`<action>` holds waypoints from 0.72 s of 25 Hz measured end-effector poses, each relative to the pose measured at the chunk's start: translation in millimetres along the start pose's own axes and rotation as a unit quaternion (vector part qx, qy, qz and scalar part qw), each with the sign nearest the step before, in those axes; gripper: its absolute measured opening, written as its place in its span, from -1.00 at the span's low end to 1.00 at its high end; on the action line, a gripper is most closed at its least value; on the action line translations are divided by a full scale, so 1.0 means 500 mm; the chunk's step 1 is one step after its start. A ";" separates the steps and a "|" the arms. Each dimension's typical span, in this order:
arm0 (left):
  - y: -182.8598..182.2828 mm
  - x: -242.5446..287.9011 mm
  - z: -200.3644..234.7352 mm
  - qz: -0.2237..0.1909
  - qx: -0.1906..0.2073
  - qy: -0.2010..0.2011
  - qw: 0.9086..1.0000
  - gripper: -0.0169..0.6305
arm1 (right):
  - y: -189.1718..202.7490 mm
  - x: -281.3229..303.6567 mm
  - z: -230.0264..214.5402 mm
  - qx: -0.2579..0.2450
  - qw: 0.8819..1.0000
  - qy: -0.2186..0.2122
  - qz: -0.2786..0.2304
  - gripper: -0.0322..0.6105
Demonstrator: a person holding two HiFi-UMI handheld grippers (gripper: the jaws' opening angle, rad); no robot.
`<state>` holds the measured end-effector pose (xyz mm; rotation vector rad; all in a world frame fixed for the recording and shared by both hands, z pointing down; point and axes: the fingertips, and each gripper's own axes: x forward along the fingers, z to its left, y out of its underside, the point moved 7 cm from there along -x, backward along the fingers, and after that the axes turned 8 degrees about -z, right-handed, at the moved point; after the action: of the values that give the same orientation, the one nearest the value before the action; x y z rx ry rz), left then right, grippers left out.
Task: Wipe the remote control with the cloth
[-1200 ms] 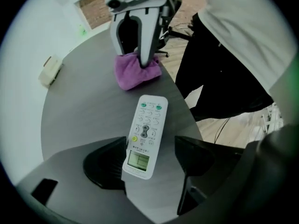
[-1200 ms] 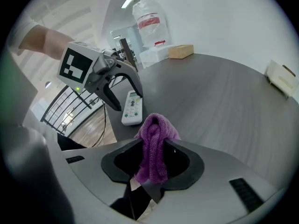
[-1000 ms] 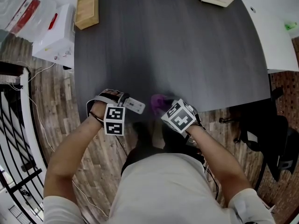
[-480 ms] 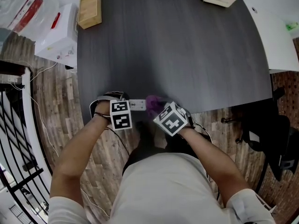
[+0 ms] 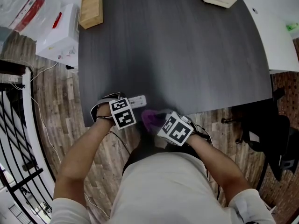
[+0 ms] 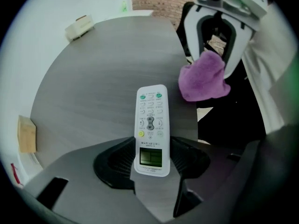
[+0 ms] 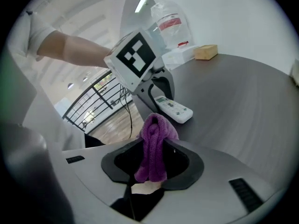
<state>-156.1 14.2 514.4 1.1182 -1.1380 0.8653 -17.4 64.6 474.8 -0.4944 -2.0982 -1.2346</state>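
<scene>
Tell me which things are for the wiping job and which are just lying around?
For the job:
white plastic remote control
fluffy purple cloth

Just lying about:
tan wooden box
cream rectangular holder
white rectangular box

tiny print on the remote control [image 6: 151,125] too small to read

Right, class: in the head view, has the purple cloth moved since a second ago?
Yes. The purple cloth has come back from over the dark table to its near edge, toward the person and slightly left.
</scene>
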 end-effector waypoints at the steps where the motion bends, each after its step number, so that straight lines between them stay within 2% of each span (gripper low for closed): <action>1: 0.002 -0.001 0.001 0.000 -0.011 -0.001 1.000 -0.25 | 0.000 0.001 0.004 0.001 1.000 -0.001 -0.001 -0.50; 5: 0.000 -0.001 -0.001 -0.016 -0.071 -0.002 0.997 -0.25 | -0.009 0.012 -0.039 0.016 0.997 0.069 -0.009 -0.50; 7: -0.003 -0.005 -0.004 -0.040 -0.120 0.005 0.992 -0.24 | -0.018 0.016 -0.065 0.019 0.995 0.097 -0.014 -0.50; 9: -0.006 -0.013 -0.004 -0.070 -0.171 0.015 0.983 -0.24 | -0.028 0.017 -0.085 0.012 0.993 0.117 -0.017 -0.50; 12: -0.005 -0.023 0.005 -0.122 -0.245 0.024 0.962 -0.23 | -0.039 0.018 -0.112 0.008 0.991 0.136 -0.019 -0.50; 15: 0.005 -0.027 0.009 -0.169 -0.326 0.037 0.930 -0.23 | -0.047 0.020 -0.129 0.006 0.988 0.153 -0.017 -0.51; 16: 0.008 -0.027 0.006 -0.183 -0.347 0.039 0.919 -0.23 | -0.048 0.021 -0.132 0.007 0.988 0.156 -0.017 -0.50; 18: 0.010 -0.025 -0.004 -0.206 -0.371 0.042 0.905 -0.23 | -0.047 0.024 -0.136 0.010 0.987 0.159 -0.015 -0.50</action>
<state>-163.0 17.7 503.5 0.6290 -0.9744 0.1065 -17.5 -6.2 491.9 -0.2376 -1.8502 -1.2194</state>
